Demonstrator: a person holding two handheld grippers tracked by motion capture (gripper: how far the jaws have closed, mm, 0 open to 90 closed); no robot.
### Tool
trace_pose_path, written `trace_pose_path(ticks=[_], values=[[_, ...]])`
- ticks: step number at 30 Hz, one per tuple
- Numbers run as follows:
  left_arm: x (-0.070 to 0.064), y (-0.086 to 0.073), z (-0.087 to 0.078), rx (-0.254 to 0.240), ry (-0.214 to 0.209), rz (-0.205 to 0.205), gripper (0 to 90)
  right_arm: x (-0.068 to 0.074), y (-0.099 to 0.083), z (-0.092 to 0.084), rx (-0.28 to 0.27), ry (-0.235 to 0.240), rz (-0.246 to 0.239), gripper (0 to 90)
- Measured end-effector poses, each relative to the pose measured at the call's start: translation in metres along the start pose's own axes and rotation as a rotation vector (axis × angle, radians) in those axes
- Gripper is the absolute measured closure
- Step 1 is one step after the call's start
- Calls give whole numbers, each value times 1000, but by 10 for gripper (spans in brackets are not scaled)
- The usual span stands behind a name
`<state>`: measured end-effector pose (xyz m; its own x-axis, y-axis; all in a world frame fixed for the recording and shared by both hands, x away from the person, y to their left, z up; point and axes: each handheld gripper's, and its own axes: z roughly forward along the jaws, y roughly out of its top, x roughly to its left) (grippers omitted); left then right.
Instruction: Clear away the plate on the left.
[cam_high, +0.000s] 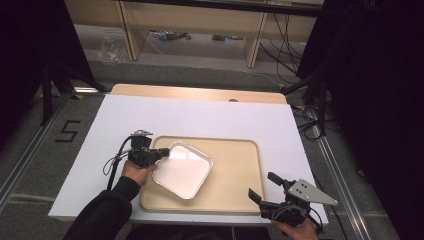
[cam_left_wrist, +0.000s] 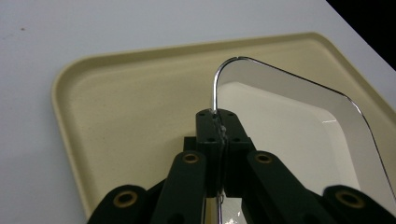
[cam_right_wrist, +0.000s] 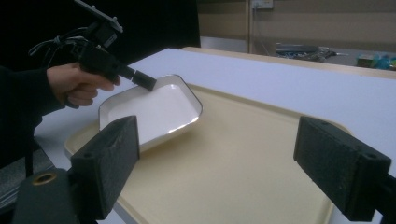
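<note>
From my station, the white dish (cam_left_wrist: 299, 135) runs off the right and bottom edges in the left gripper view, its near rim hidden behind the left gripper (cam_left_wrist: 219, 126). The tray (cam_right_wrist: 261, 177) is cut off below in the right gripper view.

A white dish (cam_high: 182, 170) with a thin, dark, shiny rim is seen on a plain beige tray (cam_high: 235, 172). The tray is set on a flat white table top (cam_high: 200, 117), past whose far edge a strip of pale wood (cam_high: 200, 93) is shown. Both the left gripper (cam_high: 162, 153) and the right gripper (cam_high: 261, 187) are coloured black; brass-coloured rings are seen at the 4 joints of the left one, and a grey plate (cam_high: 310, 191) is carried on the right one. A black sleeve (cam_high: 107, 212) is worn on the left arm. A black 5 (cam_high: 67, 131) is marked on the grey floor.
</note>
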<state>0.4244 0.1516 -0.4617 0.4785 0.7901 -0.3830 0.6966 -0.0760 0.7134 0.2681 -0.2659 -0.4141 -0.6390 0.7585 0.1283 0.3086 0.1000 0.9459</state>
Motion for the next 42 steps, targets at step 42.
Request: trace_pose_path(ticks=[42], values=[[-35,-30,24,198,13,120,803,0,0,-1,-17,-4,-1,153]])
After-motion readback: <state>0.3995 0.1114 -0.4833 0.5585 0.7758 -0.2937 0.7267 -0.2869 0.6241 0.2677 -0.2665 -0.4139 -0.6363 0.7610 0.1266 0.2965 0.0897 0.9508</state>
